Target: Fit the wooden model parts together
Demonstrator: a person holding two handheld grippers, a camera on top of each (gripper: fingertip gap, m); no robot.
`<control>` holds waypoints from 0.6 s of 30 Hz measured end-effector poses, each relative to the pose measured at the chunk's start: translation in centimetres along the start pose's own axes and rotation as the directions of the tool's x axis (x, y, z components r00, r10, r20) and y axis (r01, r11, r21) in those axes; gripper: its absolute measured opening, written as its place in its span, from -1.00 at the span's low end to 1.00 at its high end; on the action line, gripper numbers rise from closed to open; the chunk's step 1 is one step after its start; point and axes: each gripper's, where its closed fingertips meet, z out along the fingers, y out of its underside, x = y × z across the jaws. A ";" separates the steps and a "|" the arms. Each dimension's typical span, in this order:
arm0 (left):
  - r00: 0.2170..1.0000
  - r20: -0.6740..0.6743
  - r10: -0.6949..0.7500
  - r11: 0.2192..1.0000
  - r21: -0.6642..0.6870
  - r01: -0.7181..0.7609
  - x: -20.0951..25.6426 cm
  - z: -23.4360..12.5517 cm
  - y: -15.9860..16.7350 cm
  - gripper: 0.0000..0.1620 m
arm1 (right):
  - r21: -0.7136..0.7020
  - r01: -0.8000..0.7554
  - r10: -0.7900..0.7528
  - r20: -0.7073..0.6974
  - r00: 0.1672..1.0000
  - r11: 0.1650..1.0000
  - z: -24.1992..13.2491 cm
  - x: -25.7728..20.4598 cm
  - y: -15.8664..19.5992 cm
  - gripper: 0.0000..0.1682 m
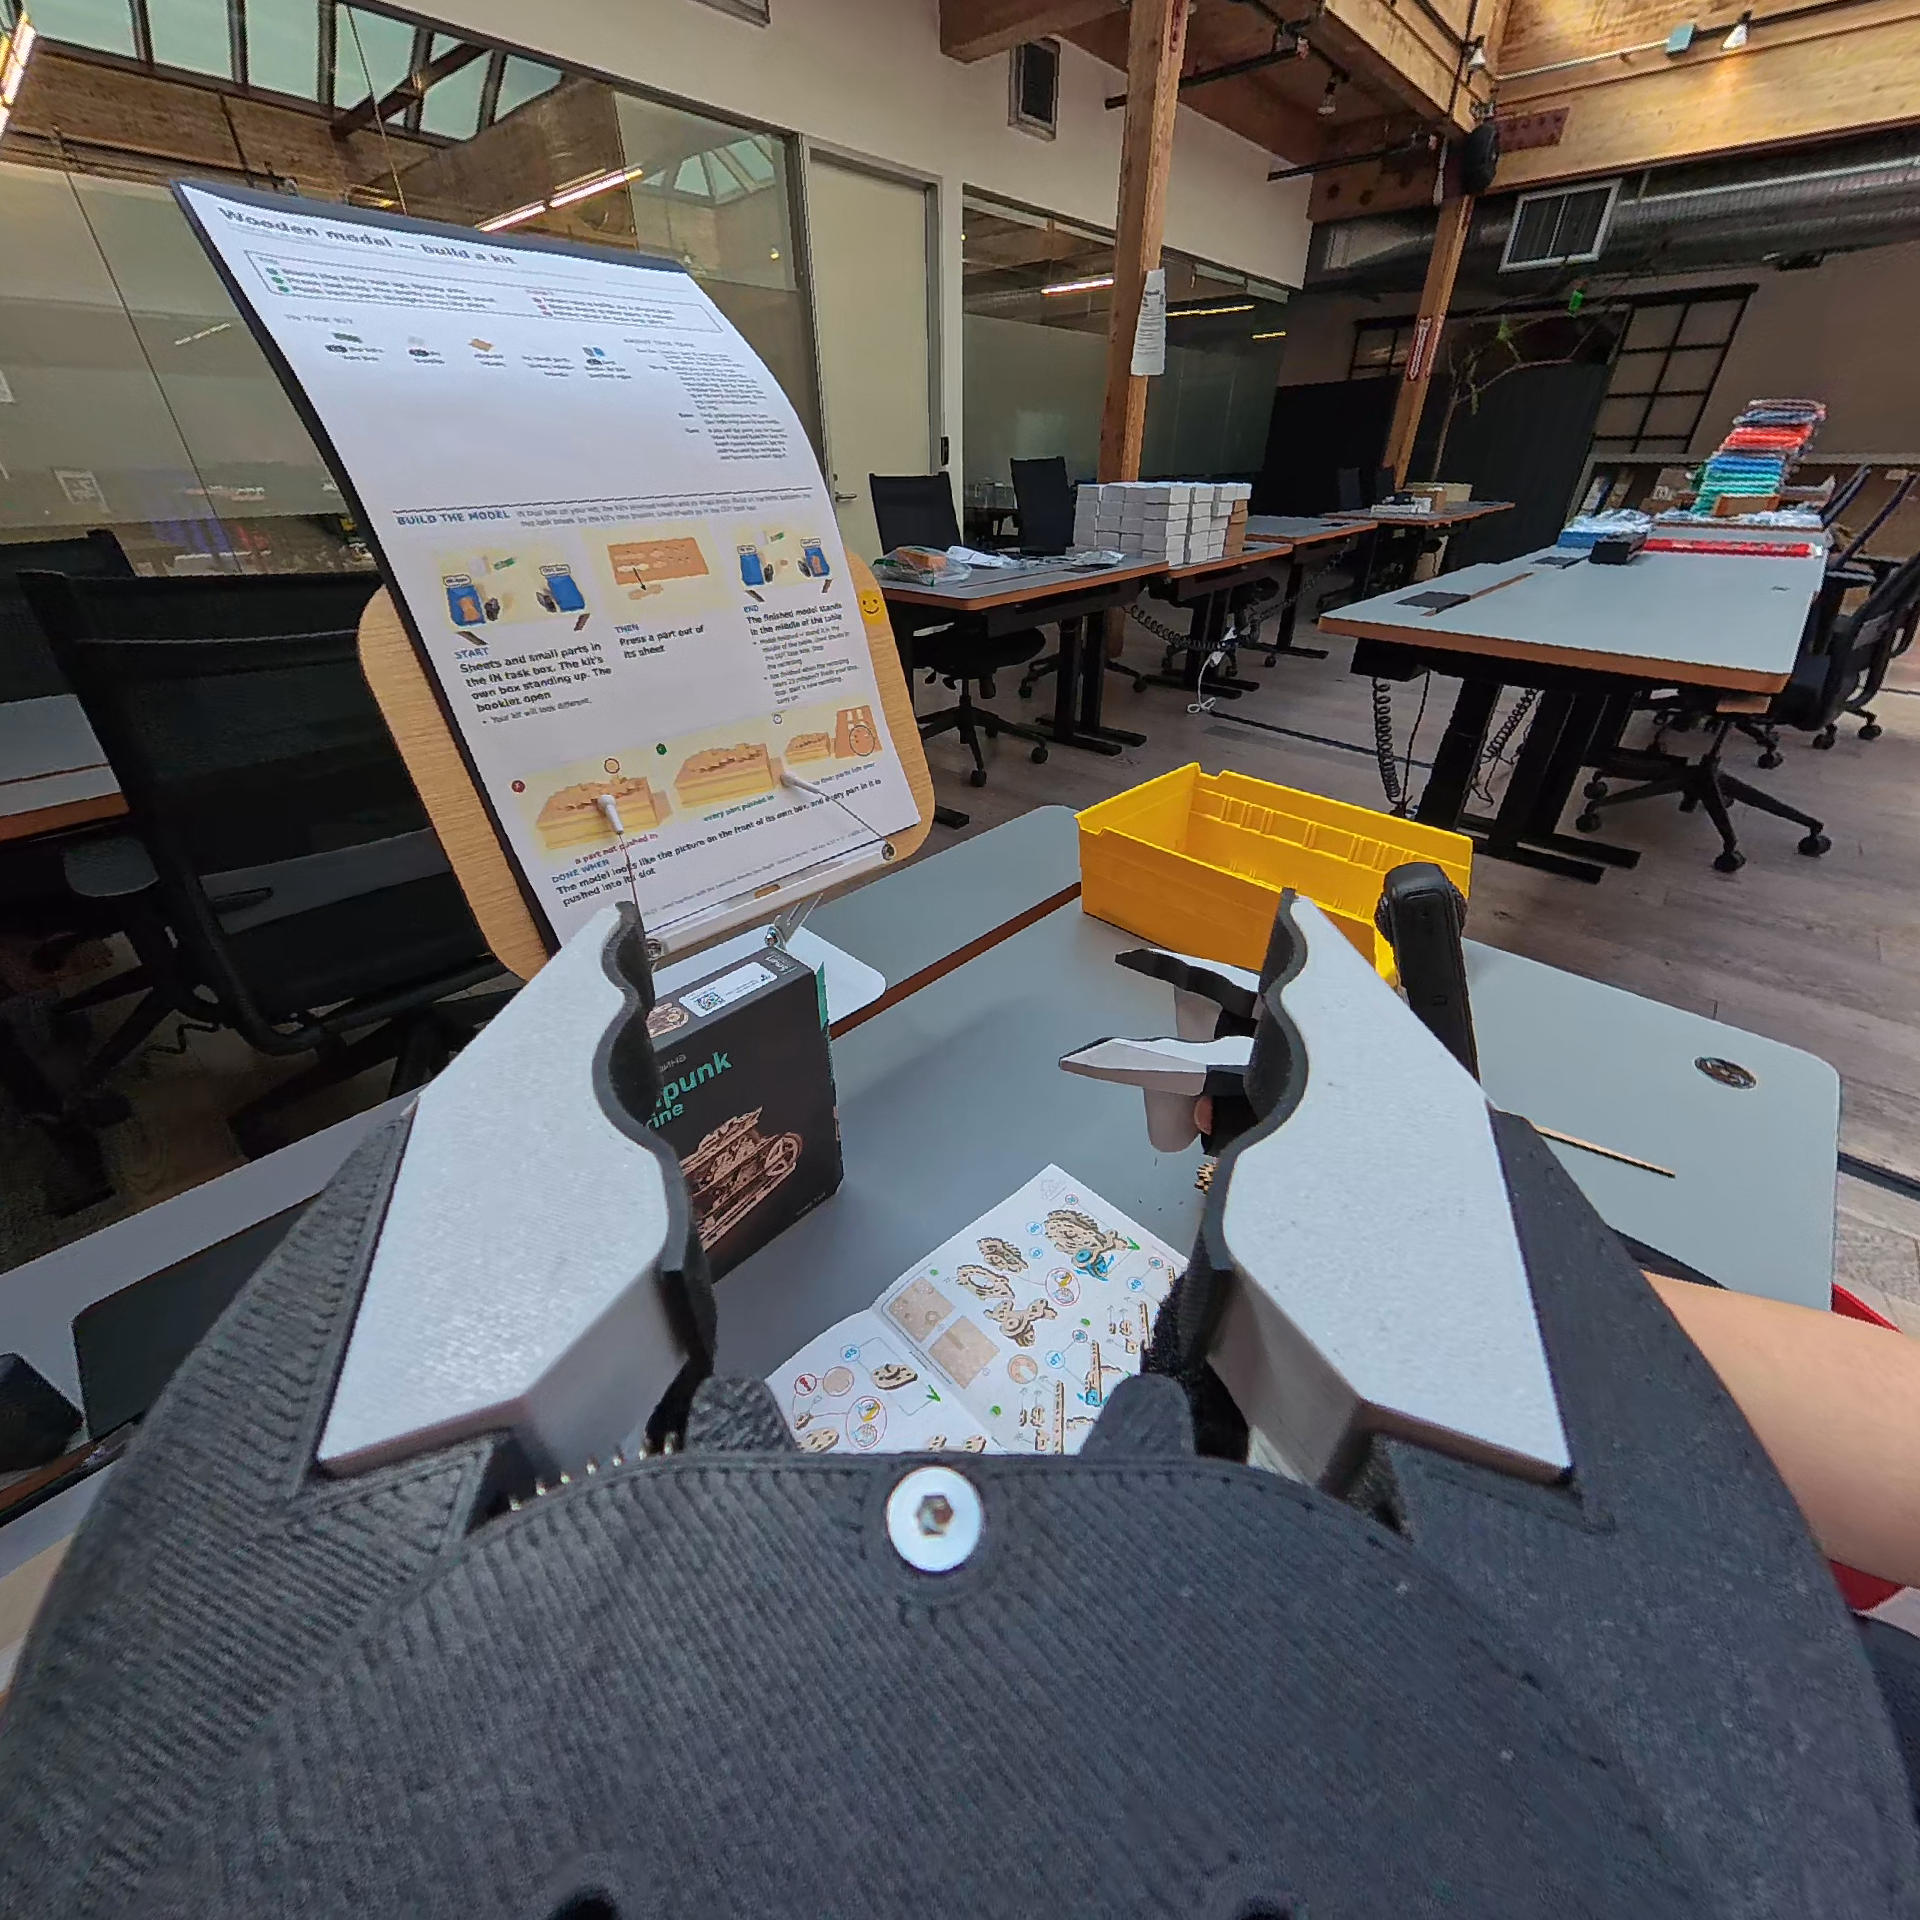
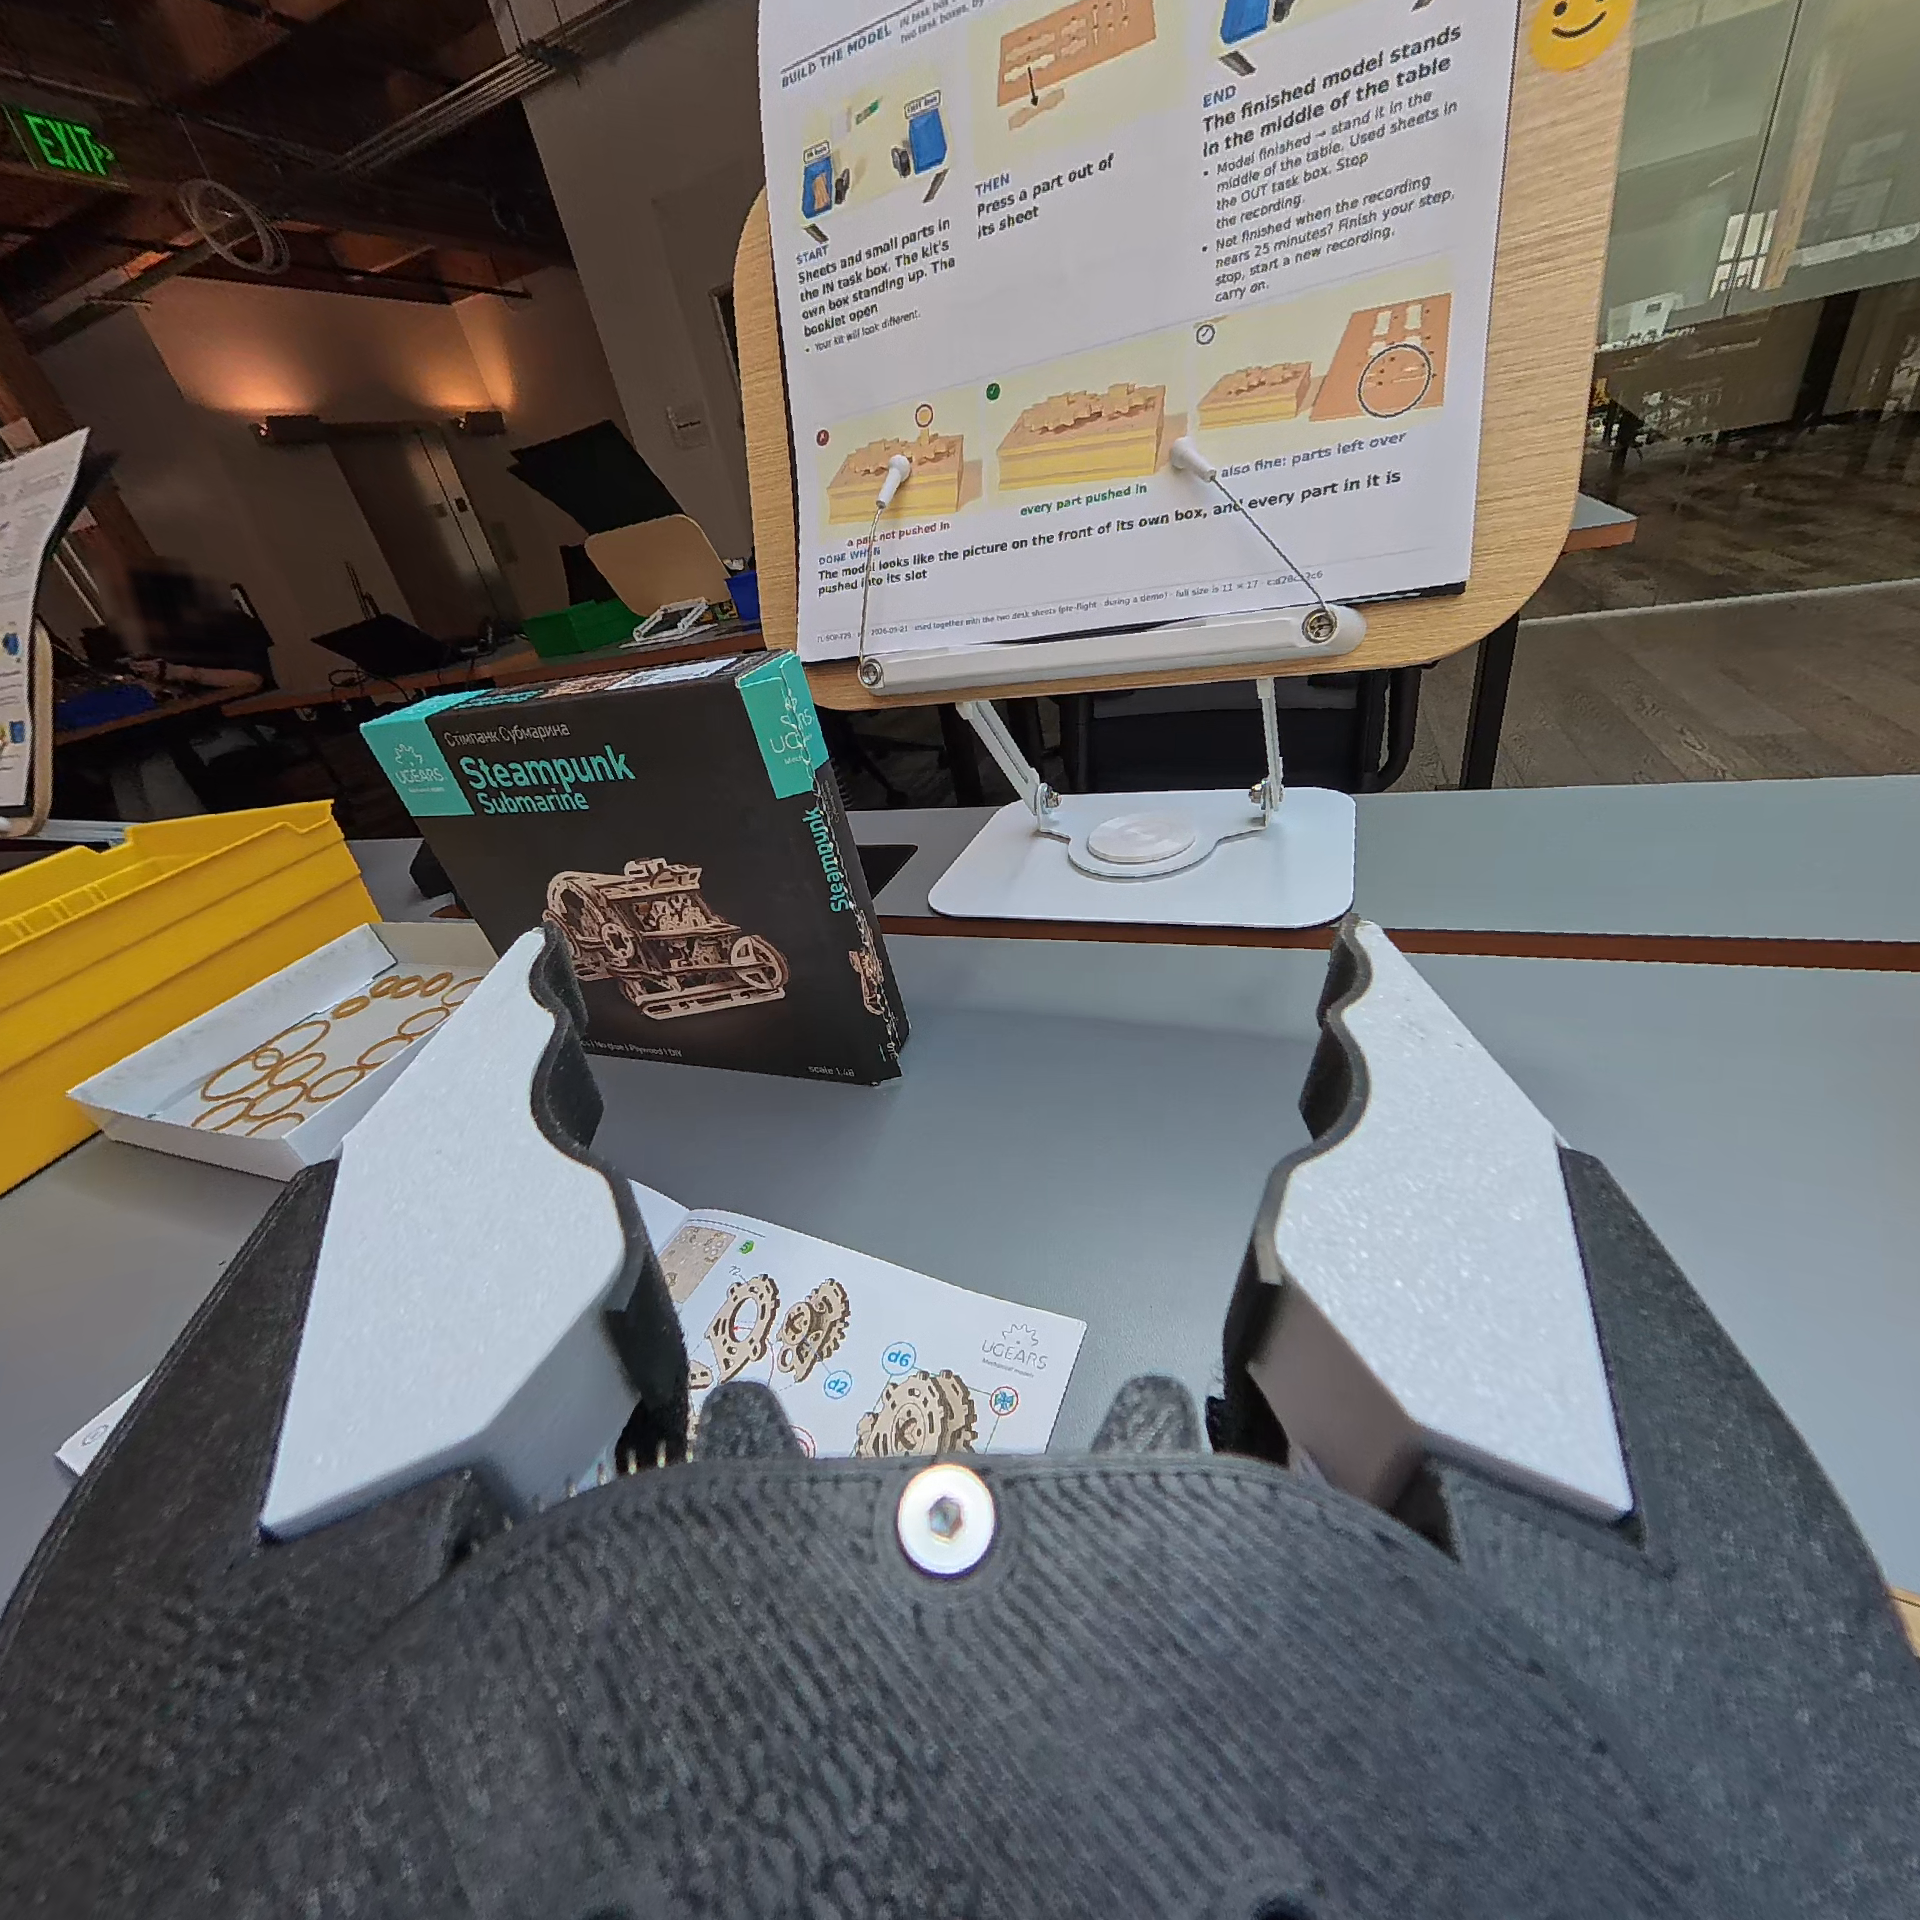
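With both the left gripper [image 1: 956, 1049] and right gripper [image 2: 940, 1049] spread wide and empty above the booklet [image 2: 883, 1340], we risk toppling the upright kit box [image 2: 665, 883] when reaching for parts.

Both grippers raised, jaws parted, nothing held.

Left gripper [image 1: 951, 1049]: grey fingers [image 1: 520, 1195] spread wide in a V, black pads facing in, gap between them empty. Right gripper [image 2: 945, 1039]: same pose, fingers [image 2: 1444, 1247] wide apart, nothing between them. In the left wrist view the right gripper [image 1: 1174, 1023] shows farther off, seen side-on with its tips apart, and a bare forearm [image 1: 1787, 1423] enters at the right edge.
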 end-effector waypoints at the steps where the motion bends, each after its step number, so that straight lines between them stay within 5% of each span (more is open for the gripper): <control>1: 1.000 0.001 -0.001 1.000 0.002 0.001 -0.1 -0.1 -0.1 0.43 | 0.000 0.000 0.000 0.000 1.000 1.000 0.0 0.0 0.0 0.65; 18: 1.000 0.014 -0.005 1.000 0.009 0.005 -0.5 -0.2 -0.2 0.43 | -0.001 -0.006 0.006 -0.001 1.000 1.000 0.0 0.0 0.0 0.64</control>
